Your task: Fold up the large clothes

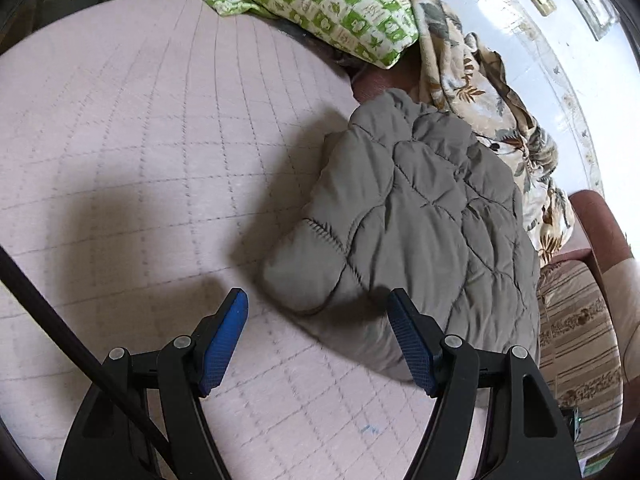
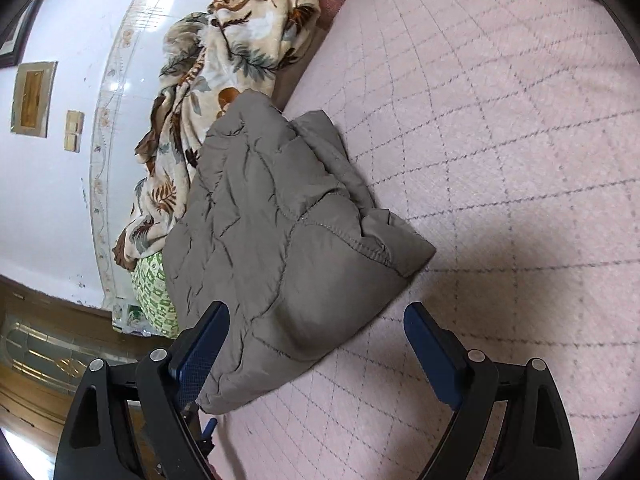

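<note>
A grey quilted puffer jacket (image 1: 420, 220) lies folded into a compact bundle on the pink quilted bed cover (image 1: 140, 140). It also shows in the right wrist view (image 2: 272, 240). My left gripper (image 1: 318, 300) is open and empty, hovering just above the jacket's near corner, its right finger over the fabric. My right gripper (image 2: 316, 314) is open and empty, its jaws straddling the jacket's near edge from above. Neither gripper holds any cloth.
A green-and-white patterned pillow (image 1: 320, 4) and a leaf-print blanket (image 1: 480, 92) lie along the wall behind the jacket. A striped cushion (image 1: 576, 340) is at the right. The pink bed cover (image 2: 500, 140) spreads wide beside the jacket. A black cable (image 1: 72, 344) crosses the lower left.
</note>
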### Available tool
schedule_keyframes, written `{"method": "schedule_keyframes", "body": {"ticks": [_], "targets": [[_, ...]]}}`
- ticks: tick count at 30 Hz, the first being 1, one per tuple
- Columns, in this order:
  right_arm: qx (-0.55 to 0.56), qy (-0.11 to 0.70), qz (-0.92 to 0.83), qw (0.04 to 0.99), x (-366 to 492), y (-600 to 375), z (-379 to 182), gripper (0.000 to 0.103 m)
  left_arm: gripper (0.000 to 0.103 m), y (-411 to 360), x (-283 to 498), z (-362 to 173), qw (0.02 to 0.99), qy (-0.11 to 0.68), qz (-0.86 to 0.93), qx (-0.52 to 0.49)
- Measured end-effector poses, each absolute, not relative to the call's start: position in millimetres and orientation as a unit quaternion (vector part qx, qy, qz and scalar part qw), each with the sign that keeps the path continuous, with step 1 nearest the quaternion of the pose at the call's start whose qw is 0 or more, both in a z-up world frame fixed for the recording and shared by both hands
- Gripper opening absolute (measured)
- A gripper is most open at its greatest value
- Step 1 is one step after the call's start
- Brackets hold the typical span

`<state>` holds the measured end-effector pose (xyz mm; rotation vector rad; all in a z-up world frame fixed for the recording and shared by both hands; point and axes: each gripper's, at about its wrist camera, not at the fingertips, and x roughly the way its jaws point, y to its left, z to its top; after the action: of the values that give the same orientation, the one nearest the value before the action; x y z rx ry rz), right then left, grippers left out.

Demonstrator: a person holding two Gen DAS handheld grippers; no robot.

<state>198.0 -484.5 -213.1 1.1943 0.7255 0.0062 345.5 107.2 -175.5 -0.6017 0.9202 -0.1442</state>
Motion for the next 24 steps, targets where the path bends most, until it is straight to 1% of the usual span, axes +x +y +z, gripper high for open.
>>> {"method": "schedule_keyframes", "body": {"ticks": [3, 6, 10, 12, 13, 14, 15, 16, 19, 22, 23, 24], "targets": [[0.555, 0.341, -0.005, 0.759, 205.4, -483.1, -219.8, 0.092, 0.072, 105.2, 356.3, -179.0, 0.846, 0.433, -0.069, -0.305], [0.565, 0.338, -0.003, 0.753, 215.9, -483.9, -226.0, 0.092, 0.075, 102.0, 366.4, -180.8, 0.846, 0.427, -0.064, -0.311], [0.566, 0.337, -0.016, 0.752, 231.6, -482.2, -232.0, 0.093, 0.077, 101.8, 378.3, -185.8, 0.844, 0.425, -0.058, -0.321], [0.545, 0.342, -0.021, 0.765, 238.7, -477.7, -228.2, 0.090, 0.076, 98.8, 381.7, -186.2, 0.848, 0.425, -0.058, -0.313], [0.525, 0.349, -0.030, 0.776, 241.9, -474.8, -224.9, 0.077, 0.067, 97.0, 382.1, -184.5, 0.852, 0.422, -0.058, -0.305], [0.510, 0.353, -0.037, 0.784, 243.1, -472.6, -222.9, 0.068, 0.064, 92.3, 381.8, -179.7, 0.862, 0.417, -0.055, -0.284], [0.500, 0.354, -0.040, 0.790, 243.8, -471.1, -221.2, 0.064, 0.058, 88.2, 380.9, -175.0, 0.871, 0.411, -0.051, -0.263], [0.478, 0.359, -0.045, 0.800, 245.3, -468.4, -215.9, 0.058, 0.048, 81.9, 379.7, -169.0, 0.883, 0.404, -0.045, -0.235], [0.376, 0.375, -0.070, 0.844, 250.3, -450.8, -193.4, 0.049, 0.037, 59.6, 371.7, -148.1, 0.920, 0.365, -0.022, -0.142], [0.230, 0.380, -0.102, 0.890, 255.8, -418.8, -166.5, 0.044, 0.033, 34.5, 363.1, -135.0, 0.945, 0.323, 0.004, -0.043], [0.199, 0.378, -0.109, 0.898, 256.5, -411.2, -161.4, 0.043, 0.033, 23.8, 358.4, -131.4, 0.953, 0.304, 0.014, -0.002], [0.158, 0.375, -0.118, 0.906, 257.0, -401.3, -155.7, 0.042, 0.032, 19.3, 356.5, -129.4, 0.956, 0.294, 0.017, 0.016]]}}
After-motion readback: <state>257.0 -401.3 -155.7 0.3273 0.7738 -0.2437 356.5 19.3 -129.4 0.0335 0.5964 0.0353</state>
